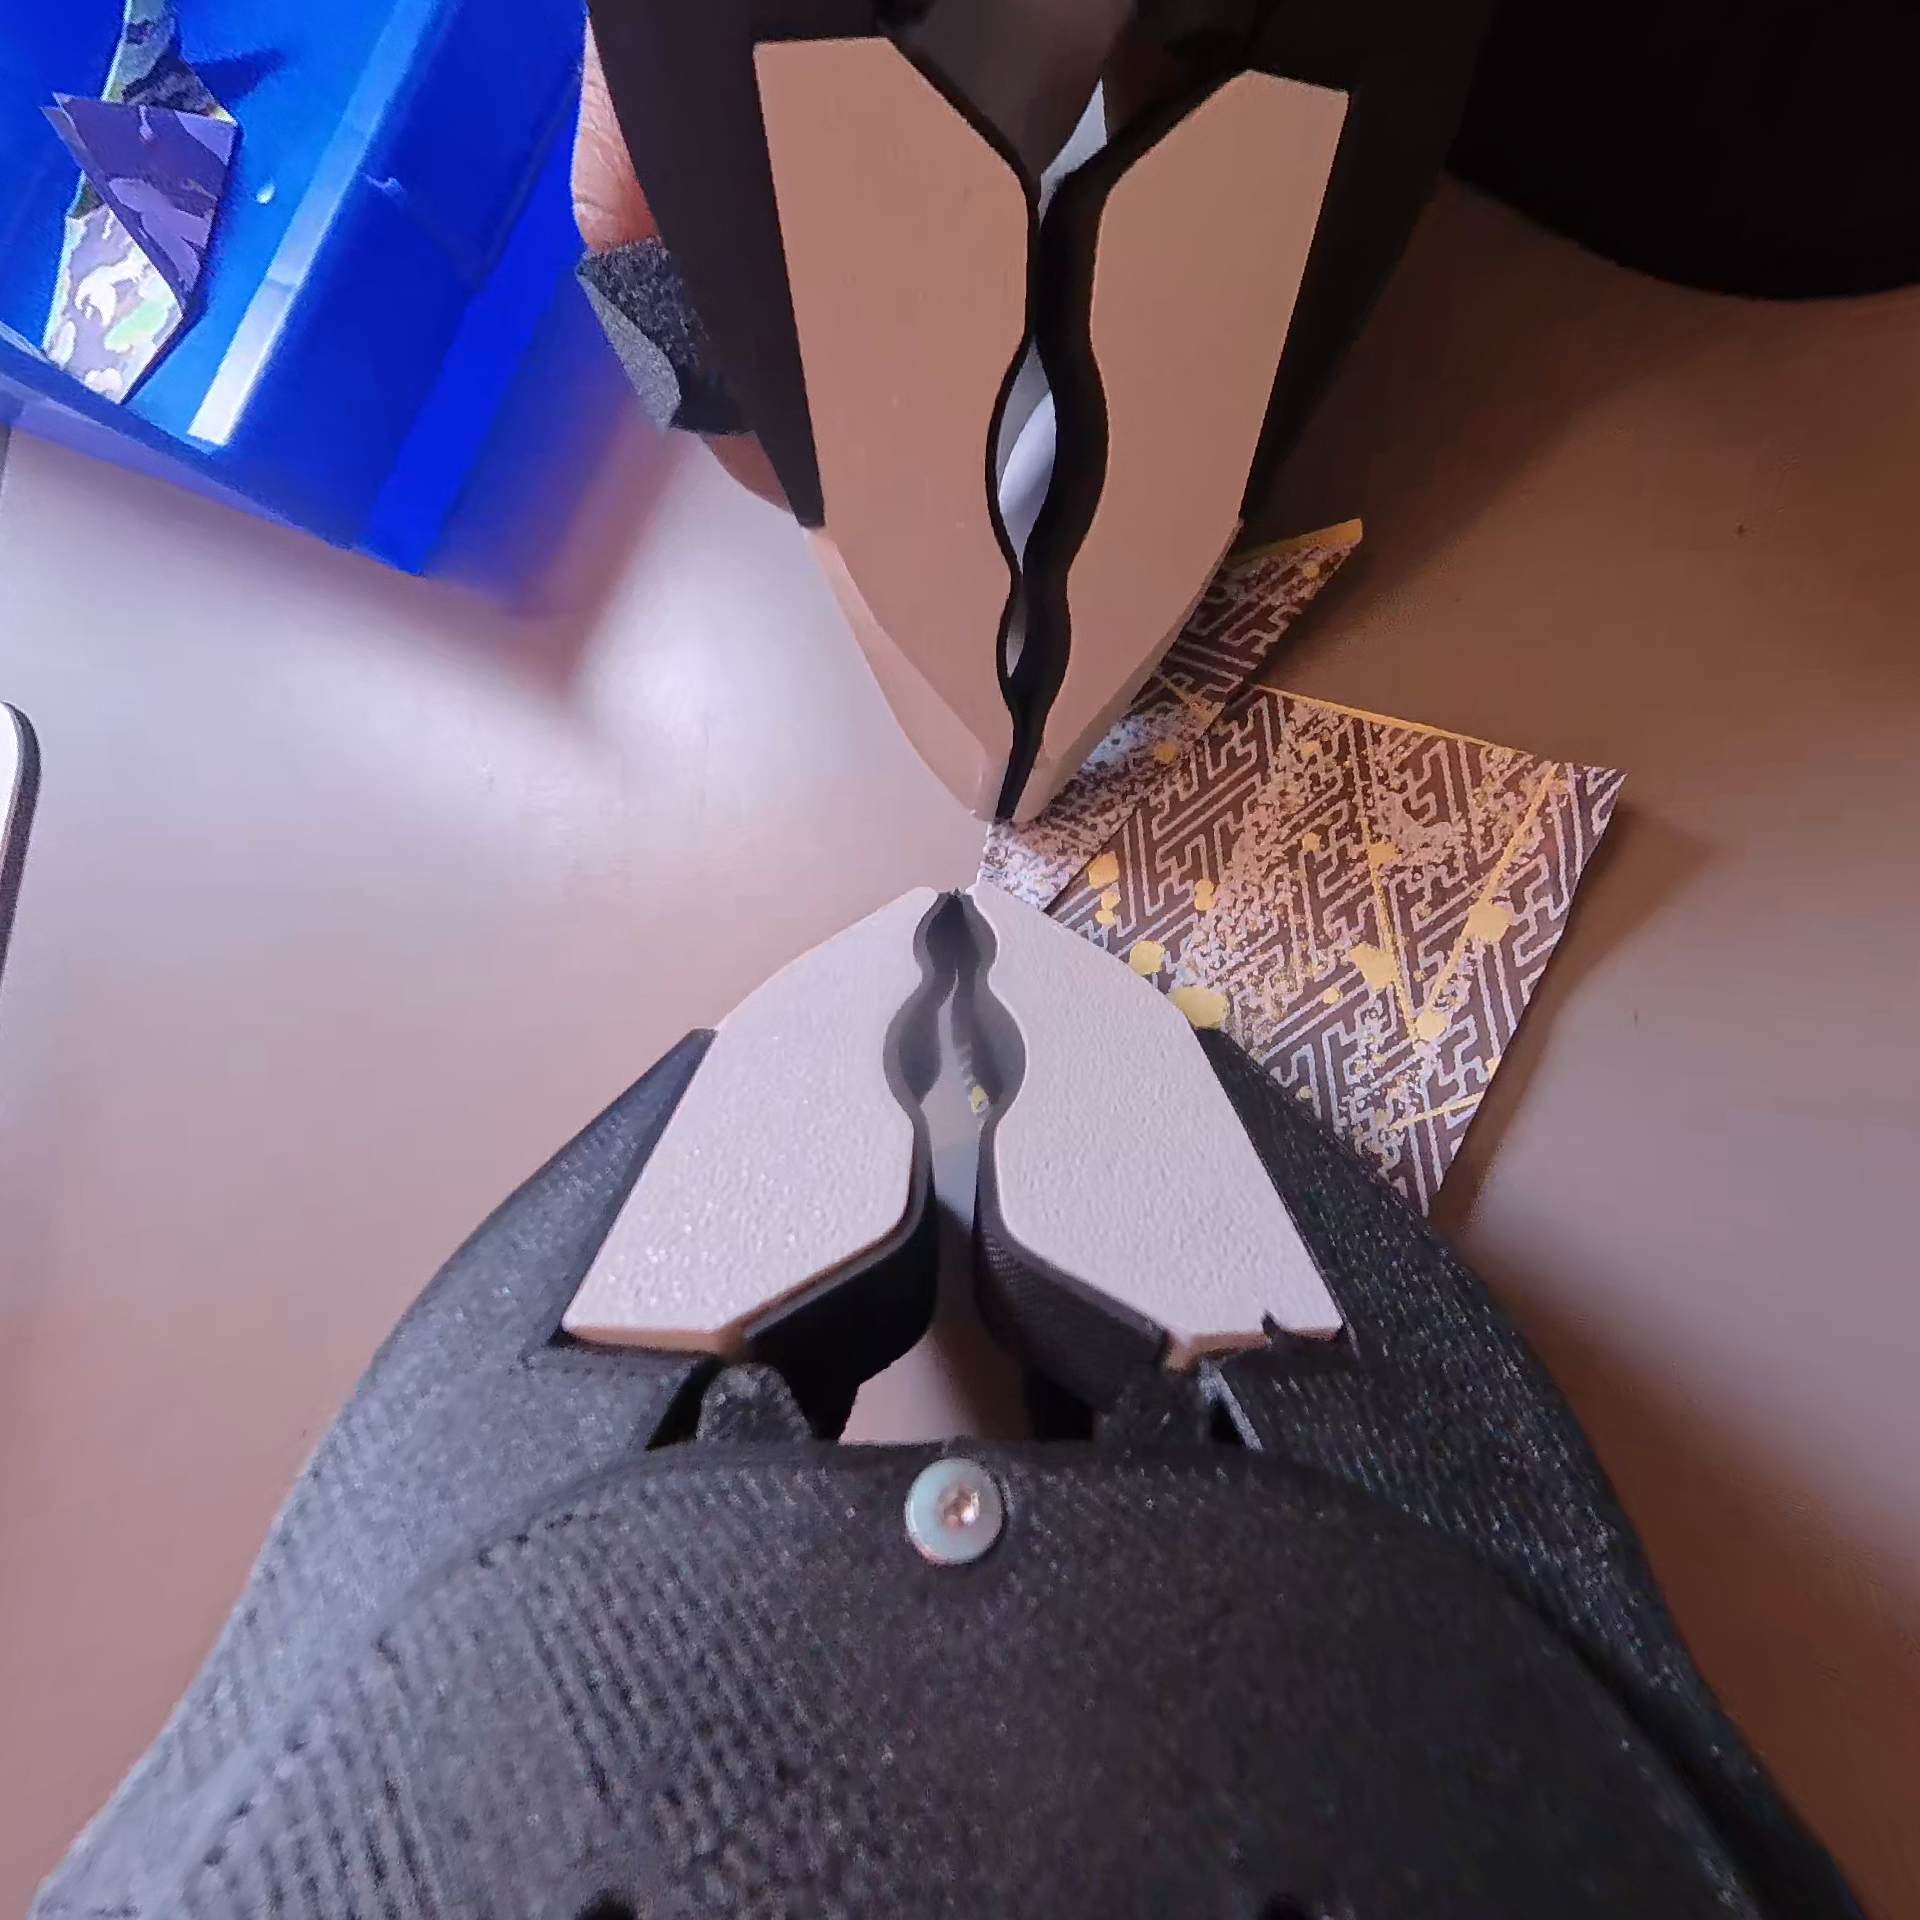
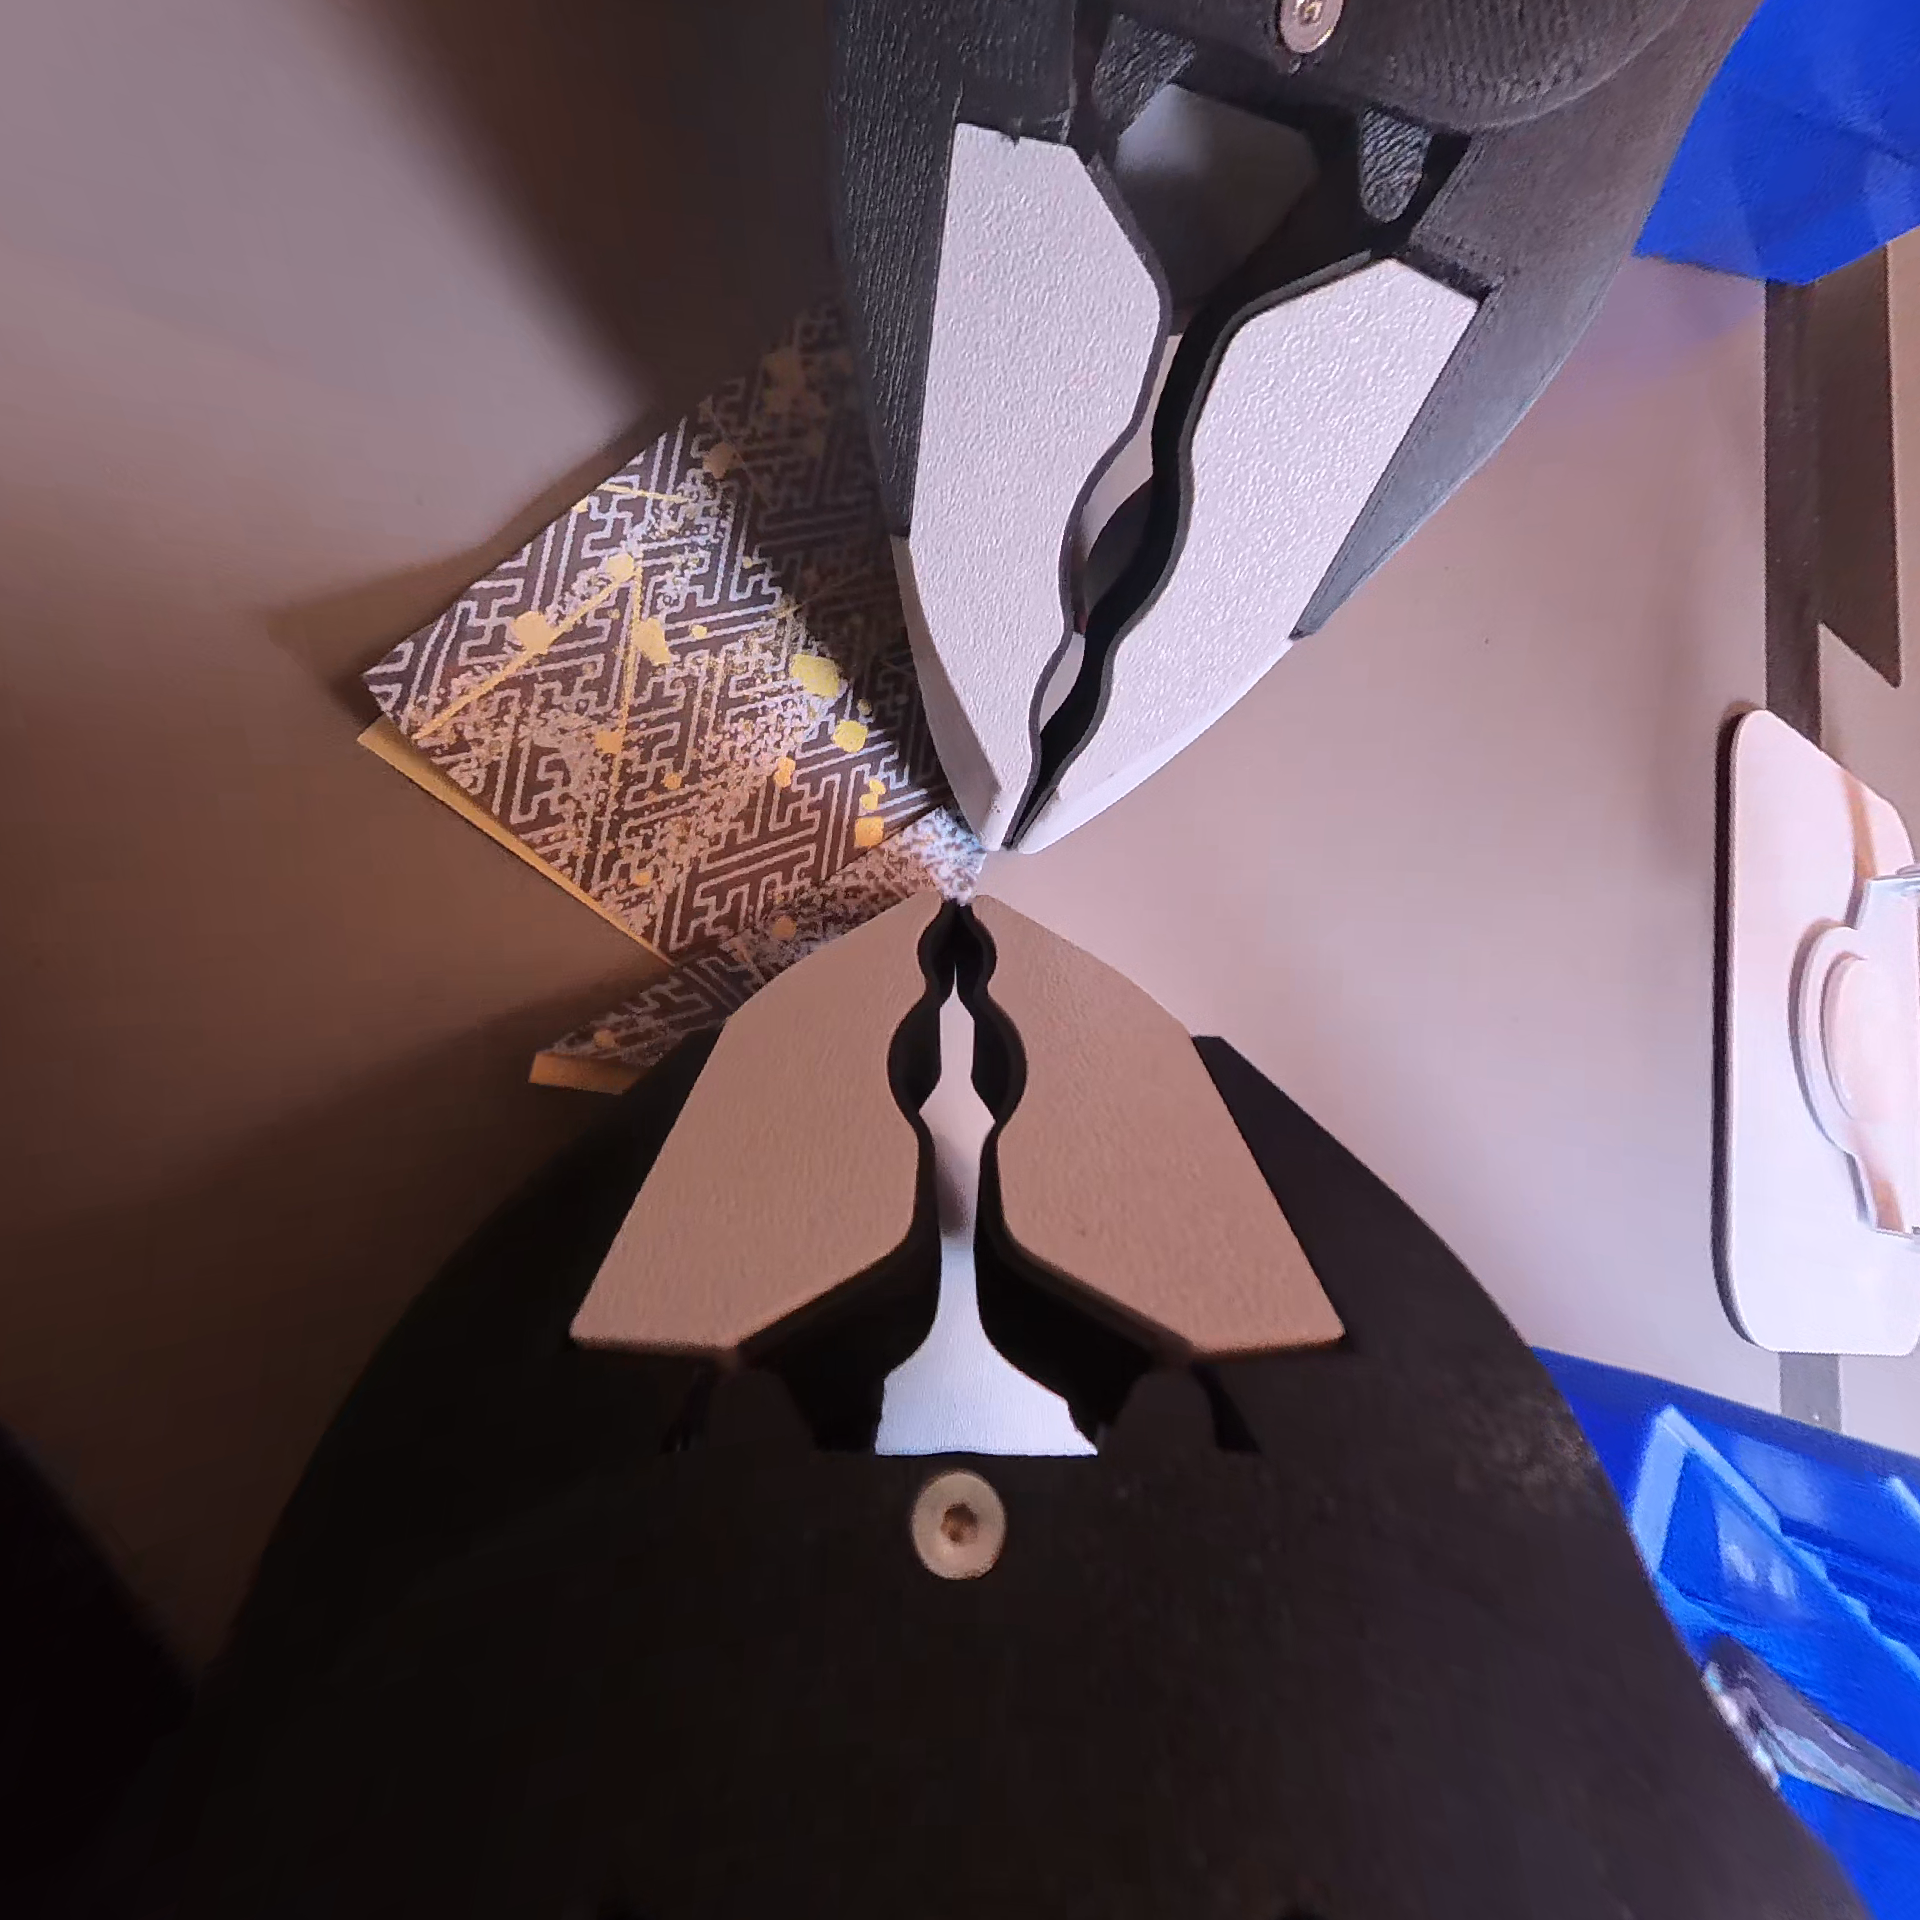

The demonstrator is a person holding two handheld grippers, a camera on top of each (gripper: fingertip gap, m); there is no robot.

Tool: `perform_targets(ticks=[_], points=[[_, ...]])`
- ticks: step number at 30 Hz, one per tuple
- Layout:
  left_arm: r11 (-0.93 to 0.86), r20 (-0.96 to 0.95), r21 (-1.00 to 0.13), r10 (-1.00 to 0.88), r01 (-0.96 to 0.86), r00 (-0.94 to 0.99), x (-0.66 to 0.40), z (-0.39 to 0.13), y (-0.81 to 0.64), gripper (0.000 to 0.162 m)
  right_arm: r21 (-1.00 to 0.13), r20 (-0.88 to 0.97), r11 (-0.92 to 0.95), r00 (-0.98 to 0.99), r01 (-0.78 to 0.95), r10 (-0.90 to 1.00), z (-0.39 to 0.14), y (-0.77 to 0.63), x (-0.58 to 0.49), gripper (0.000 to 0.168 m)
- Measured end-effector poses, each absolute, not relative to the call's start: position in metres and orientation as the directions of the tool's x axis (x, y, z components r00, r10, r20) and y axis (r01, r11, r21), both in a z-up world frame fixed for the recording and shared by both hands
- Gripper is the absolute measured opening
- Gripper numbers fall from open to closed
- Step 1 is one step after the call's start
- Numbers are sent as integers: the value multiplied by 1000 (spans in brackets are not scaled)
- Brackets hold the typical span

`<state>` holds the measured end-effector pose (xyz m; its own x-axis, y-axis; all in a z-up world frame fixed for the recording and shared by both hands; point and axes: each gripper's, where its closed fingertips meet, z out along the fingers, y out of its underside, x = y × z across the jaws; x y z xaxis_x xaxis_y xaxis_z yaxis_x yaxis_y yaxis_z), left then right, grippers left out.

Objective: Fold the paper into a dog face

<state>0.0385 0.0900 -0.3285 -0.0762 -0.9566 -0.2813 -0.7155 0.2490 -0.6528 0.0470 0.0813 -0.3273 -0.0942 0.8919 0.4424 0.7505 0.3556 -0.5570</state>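
A: Brown paper, patterned with white maze lines and gold splashes, is lying flat on the pinkish table in the left wrist view, right of centre and already folded into layers. The left gripper is coming in from the near edge with its jaws drawn almost together, only a thin slit showing at the tips, right at the paper's left corner.

B: Is it pinching that corner?

A: I cannot tell; the tips are touching or just beside it. The right gripper is reaching in from the far side, jaws narrowed to a slit too, tips at the same corner.

B: And from the other side?

A: In the right wrist view the paper is sitting left of centre, a yellowish underside peeking along its near edges. The right gripper and the left gripper are meeting tip to tip at its right corner, which is looking slightly crumpled there.

B: How will it handle?

A: Light and thin, I'd judge, easy to slide on the smooth table and easy to tear, so taking hold at a corner or free edge seems best.

B: Anything in the way?

A: A blue bin holding folded patterned papers is sitting far left in the left view, well apart; a white plate-like fixture is lying to the right in the right view. Neither is crowding the fold.
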Motion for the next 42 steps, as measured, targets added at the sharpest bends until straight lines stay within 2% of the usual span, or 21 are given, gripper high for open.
perform_targets(ticks=[7,19,22,24,29,34,38,39,41,42], points=[[256,-291,-656,-954,-711,-75,38,-329,90,1,-556,456,361,-89,749,886,-327,78,62,0],[247,-284,-655,-956,-714,-70,39,-329,90,1,-570,413,254,6,782,911,-324,75,89,0],[239,-272,-659,-960,-713,-71,39,-329,90,1,-677,363,200,85,708,928,-289,76,83,0],[245,-274,-655,-959,-714,-77,39,-328,90,1,-687,367,206,88,697,926,-276,77,78,0],[248,-273,-671,-959,-699,-78,39,-326,93,0,-651,312,171,55,740,949,-302,74,51,0],[21,-110,-817,-987,-576,120,17,-282,120,0,-603,268,104,79,791,960,-326,77,44,0],[-98,-13,-788,-984,-607,176,-25,-281,123,0,-627,197,5,153,779,968,-327,77,43,0],[-133,18,-768,-982,-626,187,-35,-286,119,30,-632,178,-26,178,775,968,-327,77,44,0],[-241,142,-695,-969,-677,200,-55,-302,102,49,-641,141,-93,235,762,962,-327,78,44,0],[-278,189,-674,-961,-684,203,-62,-308,94,52,-645,121,-127,266,753,956,-327,78,44,0]])
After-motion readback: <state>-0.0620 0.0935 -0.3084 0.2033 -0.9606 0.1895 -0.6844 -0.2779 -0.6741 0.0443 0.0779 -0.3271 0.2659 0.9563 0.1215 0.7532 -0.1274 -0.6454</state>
